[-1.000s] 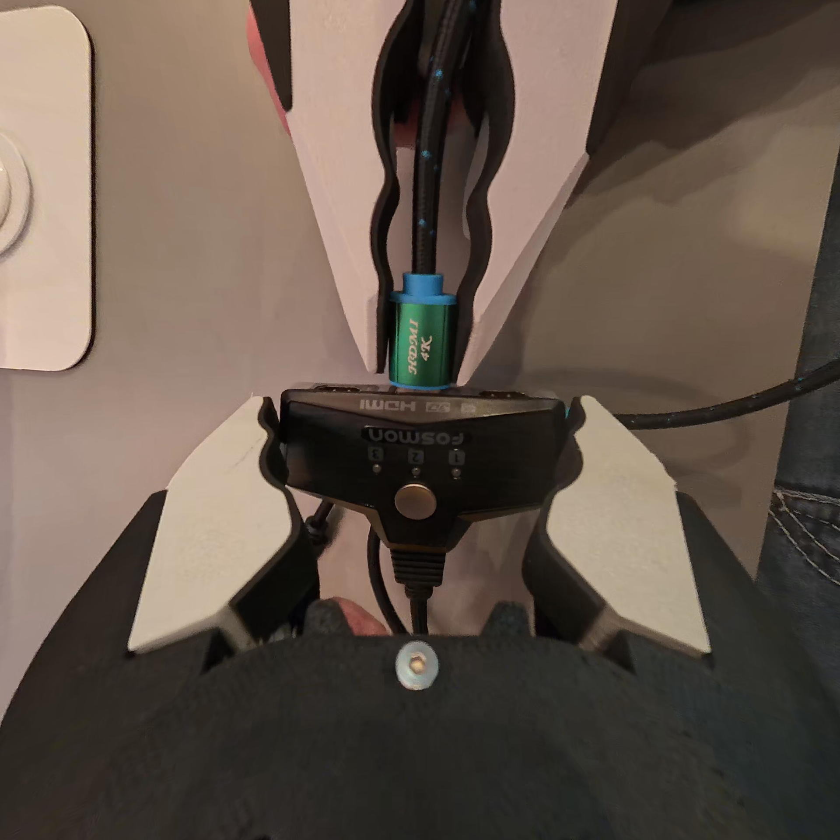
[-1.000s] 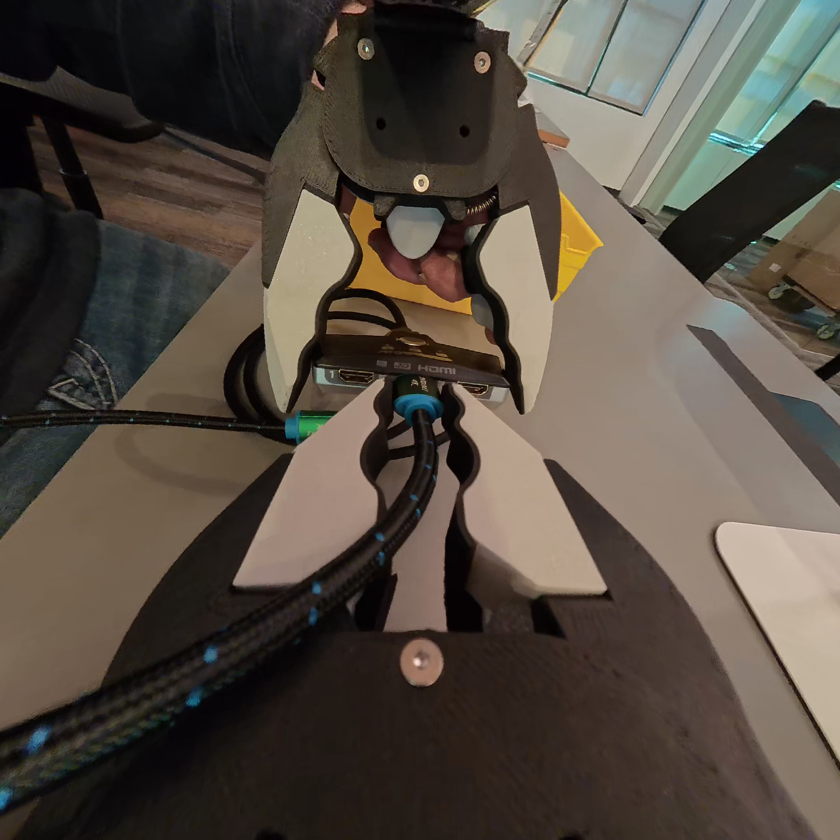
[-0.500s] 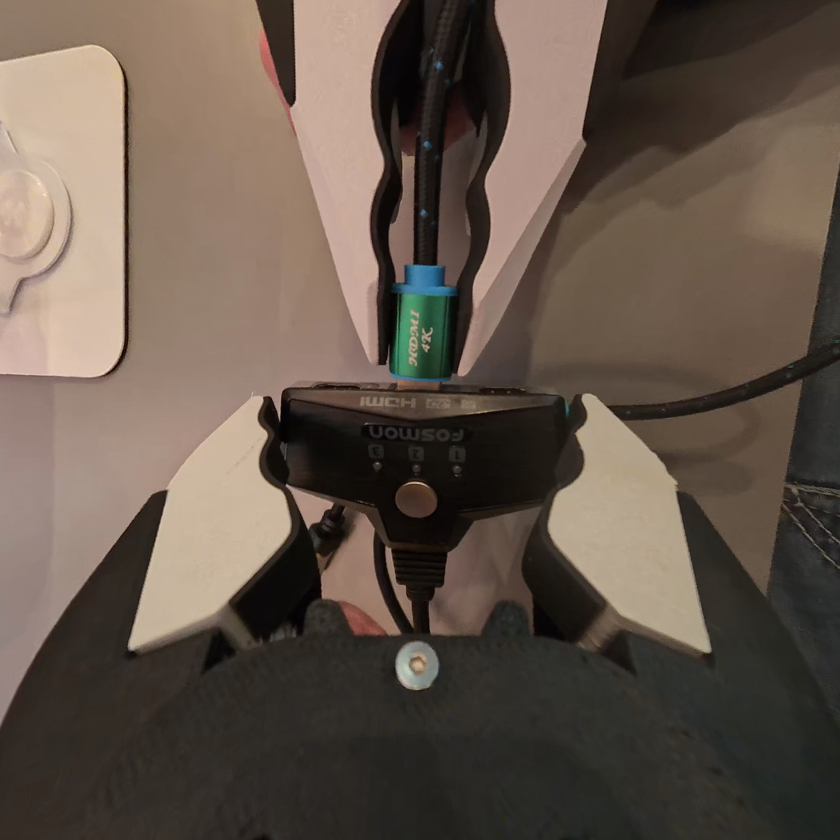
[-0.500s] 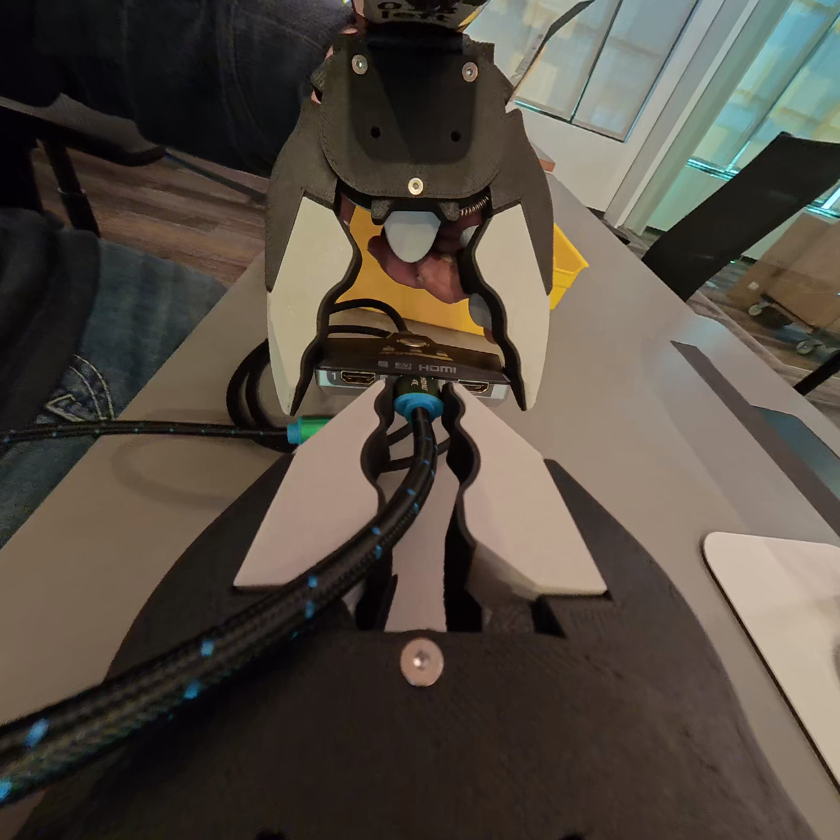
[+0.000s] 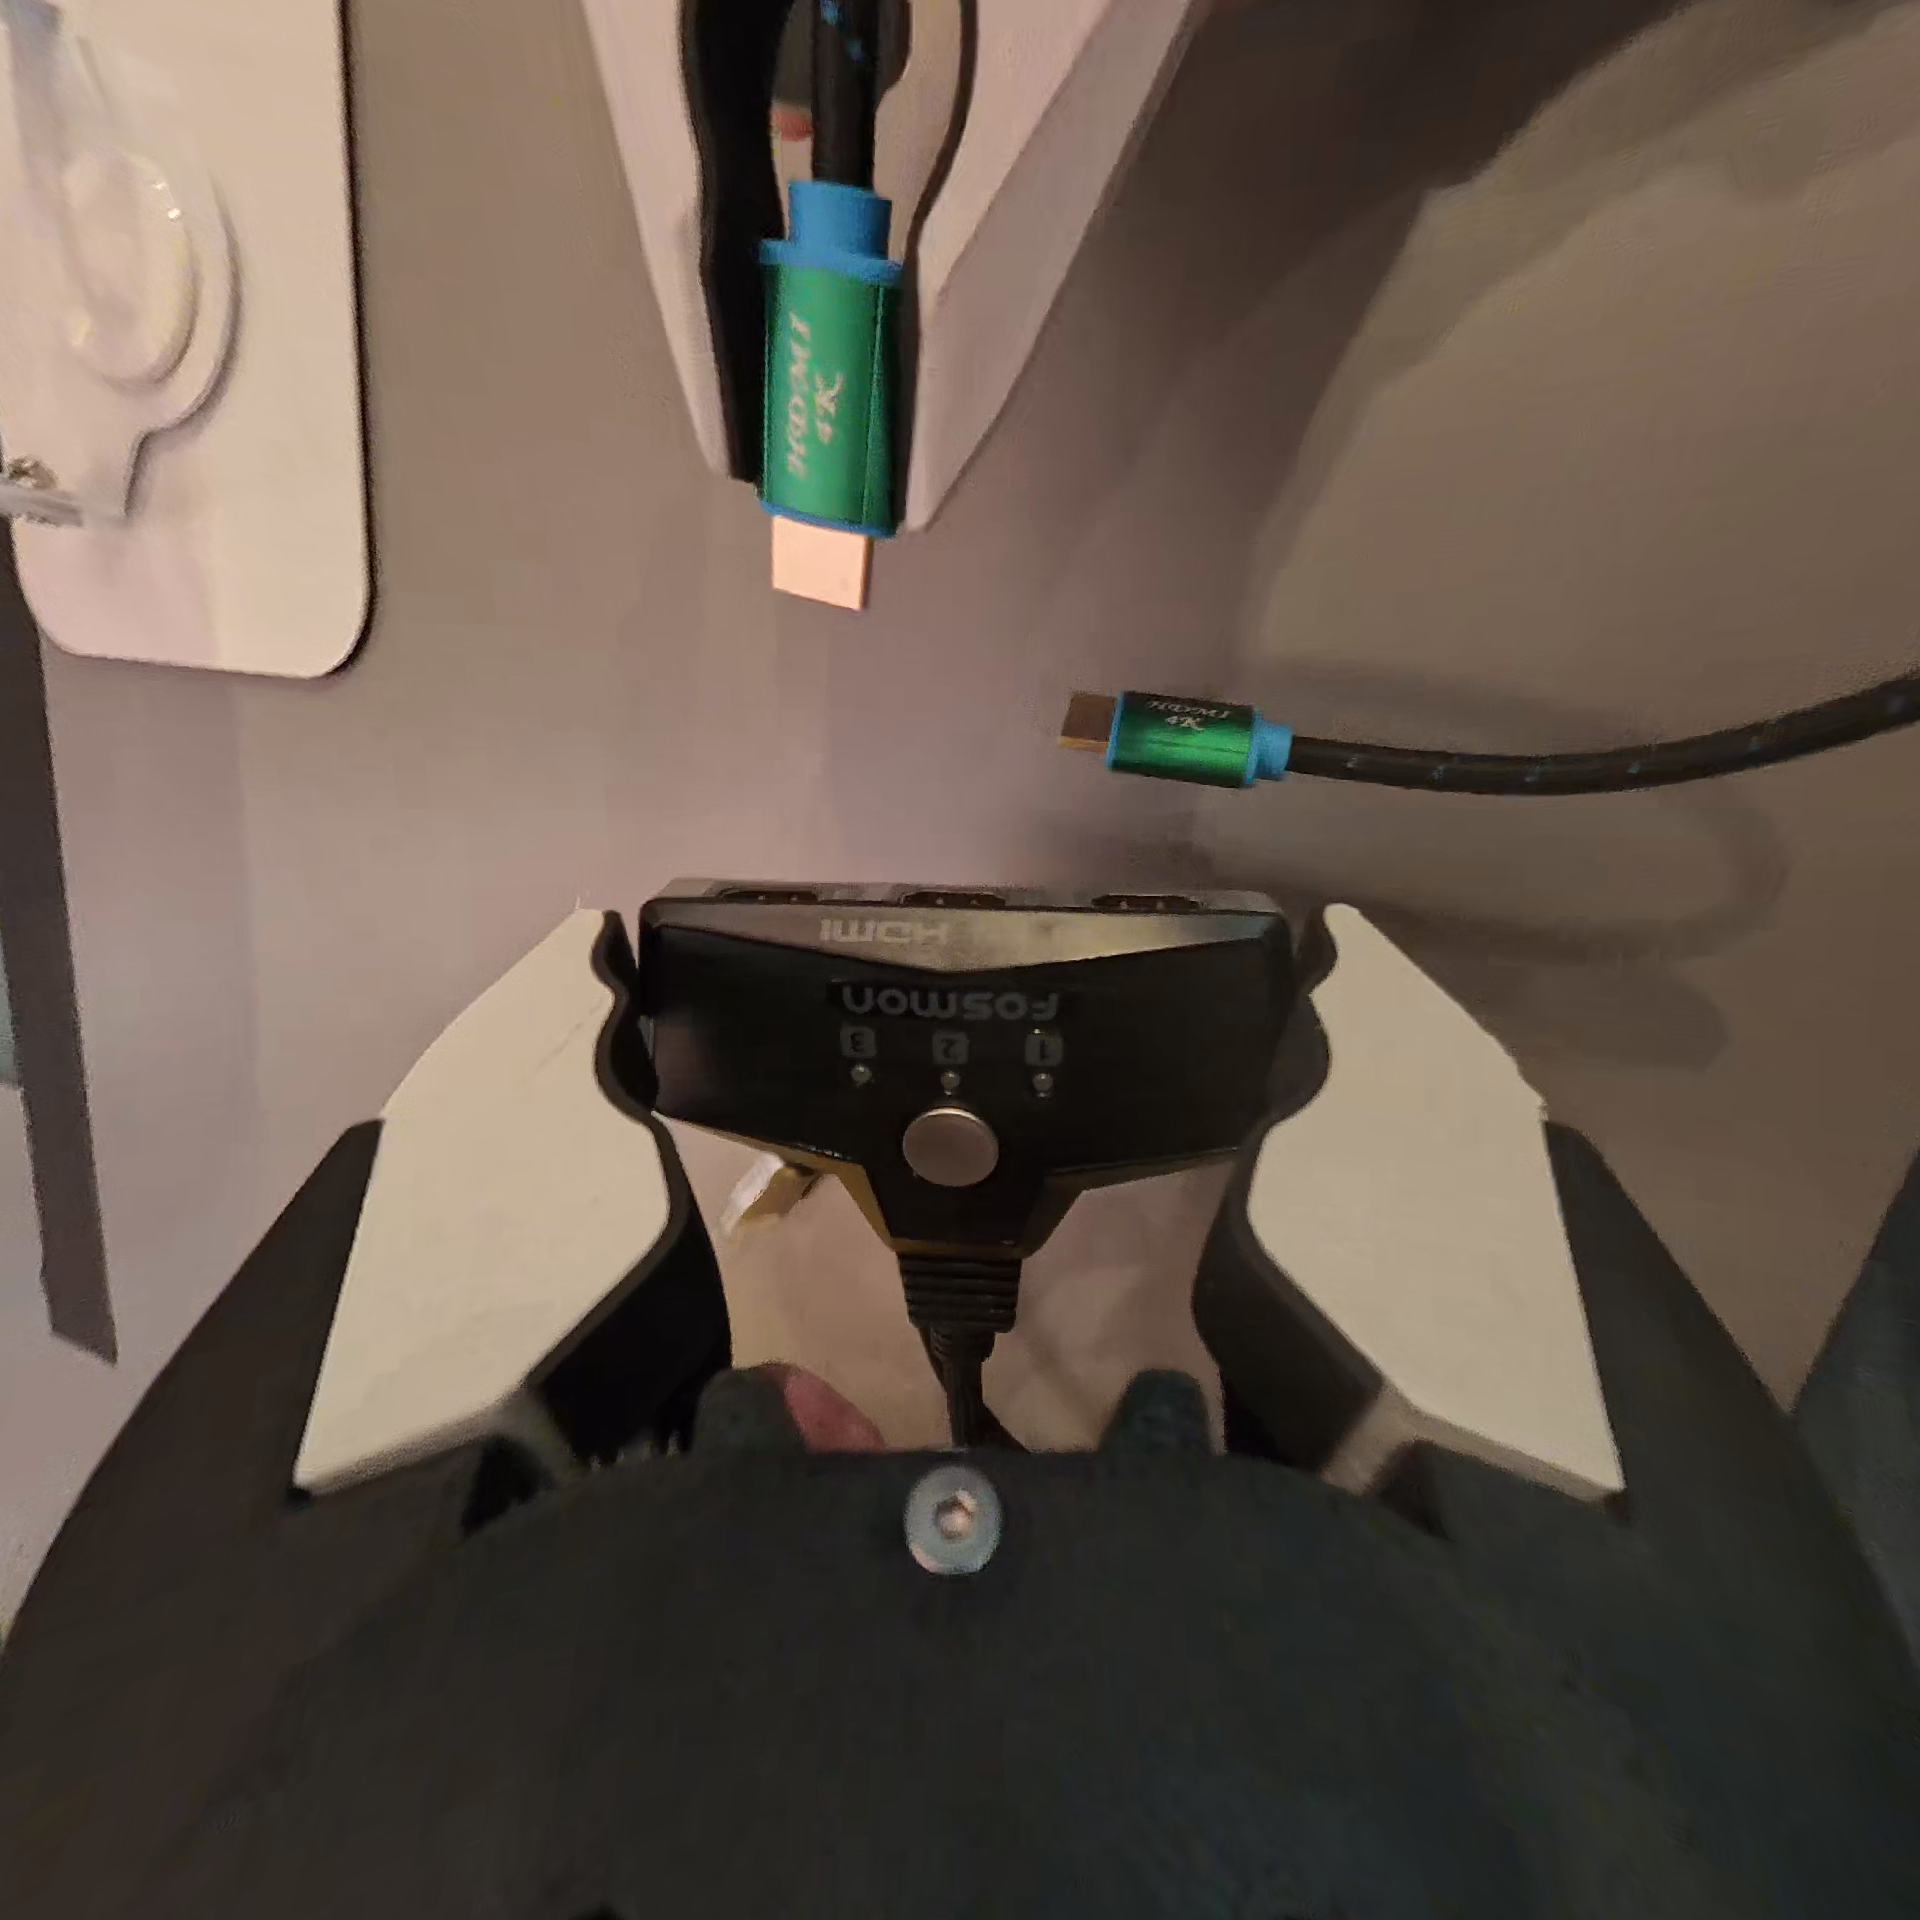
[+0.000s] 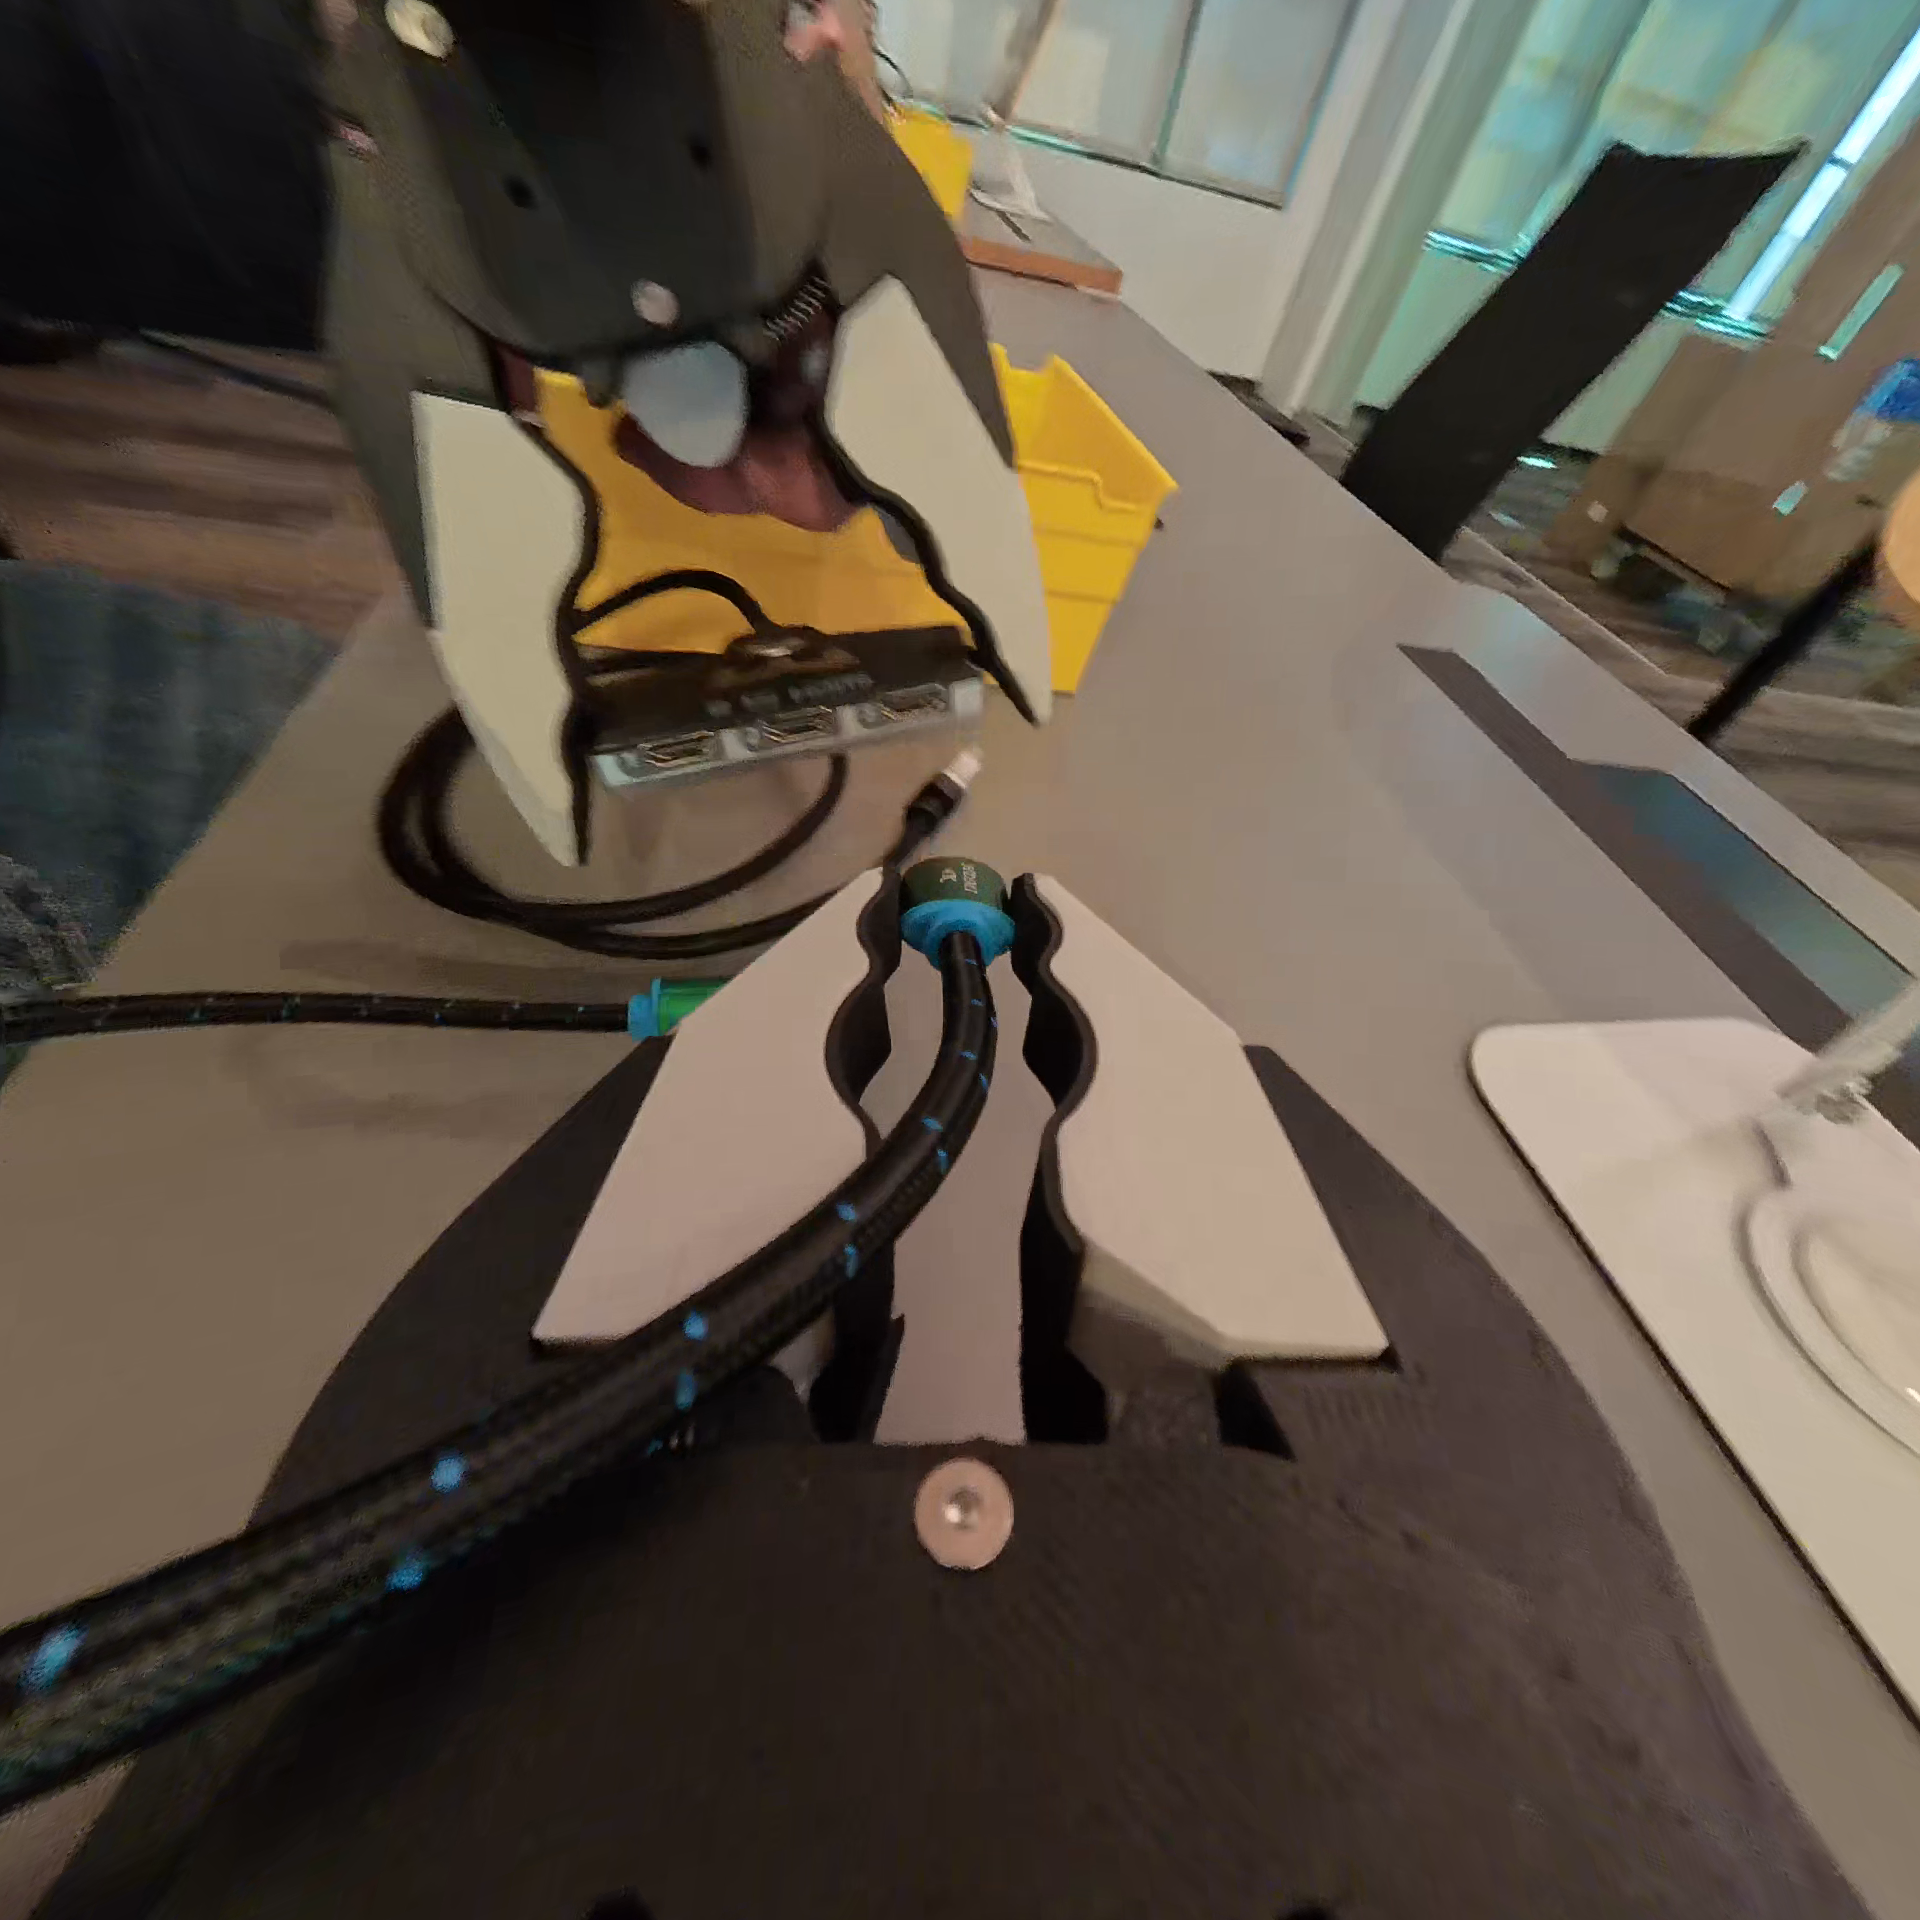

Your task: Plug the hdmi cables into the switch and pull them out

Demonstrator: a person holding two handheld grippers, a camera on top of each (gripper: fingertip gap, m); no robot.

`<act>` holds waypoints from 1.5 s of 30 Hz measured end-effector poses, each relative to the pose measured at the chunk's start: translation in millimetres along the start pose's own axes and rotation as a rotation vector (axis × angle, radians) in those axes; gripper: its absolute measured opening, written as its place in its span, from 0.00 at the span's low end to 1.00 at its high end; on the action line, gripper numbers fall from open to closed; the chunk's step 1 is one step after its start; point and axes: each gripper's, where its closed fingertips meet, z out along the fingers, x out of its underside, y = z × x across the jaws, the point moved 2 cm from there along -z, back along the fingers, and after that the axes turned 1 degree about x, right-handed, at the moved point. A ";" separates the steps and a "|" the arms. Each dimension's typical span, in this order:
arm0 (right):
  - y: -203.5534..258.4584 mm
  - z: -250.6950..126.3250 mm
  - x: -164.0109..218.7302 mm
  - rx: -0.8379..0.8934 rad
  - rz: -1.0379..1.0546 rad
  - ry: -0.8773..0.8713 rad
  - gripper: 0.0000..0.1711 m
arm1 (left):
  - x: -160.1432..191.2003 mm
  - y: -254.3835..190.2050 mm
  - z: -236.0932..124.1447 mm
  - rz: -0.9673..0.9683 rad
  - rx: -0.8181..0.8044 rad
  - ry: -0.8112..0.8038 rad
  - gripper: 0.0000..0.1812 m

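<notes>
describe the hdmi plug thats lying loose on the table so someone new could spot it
Start from the black switch clamped in the left hand-held gripper over the grey table. Just beyond its right end lies a green plug on a braided black cable. Unlike its twin in the right hand-held gripper, nothing holds it.

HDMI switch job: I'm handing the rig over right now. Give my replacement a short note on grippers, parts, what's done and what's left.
Left gripper: shut on the switch, held above the table.
Right gripper: shut on the green plug, held clear of the ports.
Second cable: lies unplugged on the table beside the switch.
Done: all three ports are empty; held plug is out.
Left: set things down, or plug in again if more rounds are due.
</notes>
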 end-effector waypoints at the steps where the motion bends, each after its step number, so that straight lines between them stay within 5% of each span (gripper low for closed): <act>1: -5.8 0.7 1.4 0.044 0.000 0.018 0.11 | 1.3 1.3 -1.2 -0.007 -0.027 0.006 0.64; 11: -24.6 -50.2 -56.1 0.439 -0.114 0.221 0.11 | 8.4 -3.4 -9.3 -0.103 -0.105 -0.011 0.64; 15: -40.0 -120.8 -95.9 0.615 -0.162 0.294 0.11 | 10.1 -6.5 -4.5 -0.112 -0.103 -0.020 0.64; 21: -62.3 -278.9 -113.7 0.947 -0.204 0.521 0.11 | 15.1 -11.5 -0.3 -0.135 -0.093 -0.037 0.64; 26: -51.7 -401.8 -76.2 1.074 -0.168 1.040 0.11 | 20.4 -9.0 -0.4 -0.161 -0.100 -0.034 0.64; 31: -42.1 -465.4 -12.3 1.009 -0.026 1.430 0.11 | 18.2 -11.0 1.2 -0.155 -0.097 -0.032 0.64; 38: -38.0 -464.4 91.0 0.723 0.096 1.763 0.11 | 19.4 -13.8 3.6 -0.156 -0.090 -0.025 0.64; 45: -37.6 -447.1 128.3 0.568 0.139 1.812 0.22 | 21.8 -18.0 10.1 -0.157 -0.072 -0.011 0.64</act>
